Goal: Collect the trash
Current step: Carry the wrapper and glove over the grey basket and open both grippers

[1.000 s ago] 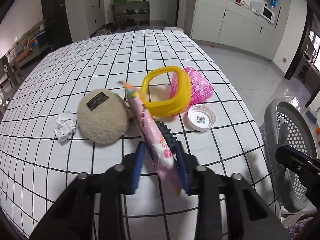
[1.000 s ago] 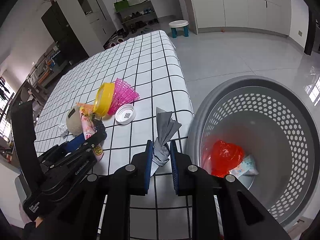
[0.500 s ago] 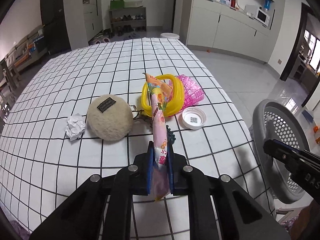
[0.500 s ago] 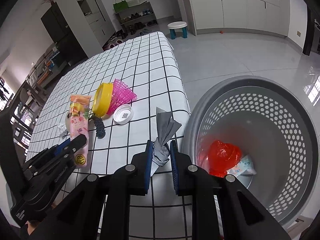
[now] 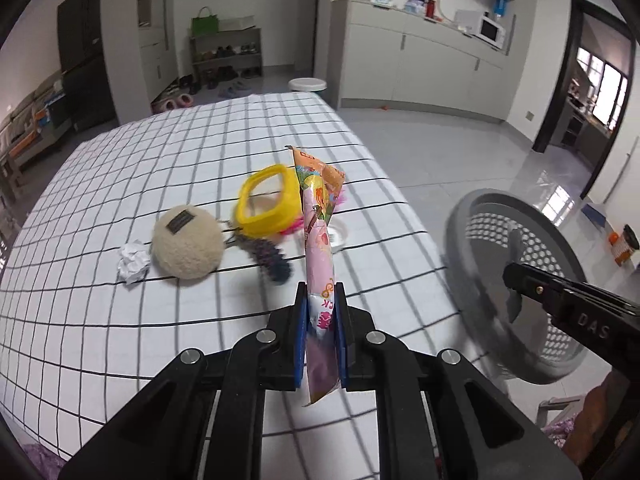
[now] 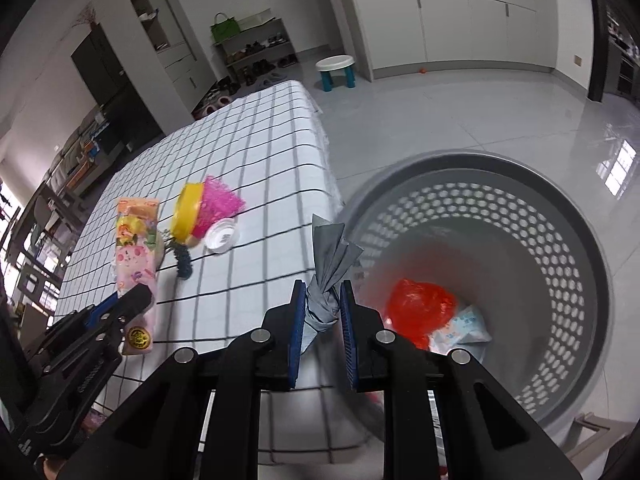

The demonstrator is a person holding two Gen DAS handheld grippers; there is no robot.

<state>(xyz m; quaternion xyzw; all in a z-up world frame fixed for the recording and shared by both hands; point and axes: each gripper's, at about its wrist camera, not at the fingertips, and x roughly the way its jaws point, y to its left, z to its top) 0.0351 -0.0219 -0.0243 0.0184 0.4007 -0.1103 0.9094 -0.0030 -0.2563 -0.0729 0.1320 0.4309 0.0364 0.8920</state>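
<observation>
Checkered table (image 5: 120,320) beside grey basket (image 6: 560,240); left jaws clamp snack wrapper (image 5: 318,240), right jaws grey wad (image 6: 330,256).

Even daylight filling the room, window glare bouncing off the floor (image 6: 500,112), fisheye bending and darkening the edges, motion blur smearing the basket (image 5: 532,264) and tablecloth (image 6: 256,168) grid

A long pink snack wrapper (image 5: 318,248) and a twisted grey wrapper (image 6: 330,264) stand upright, each clamped.
</observation>
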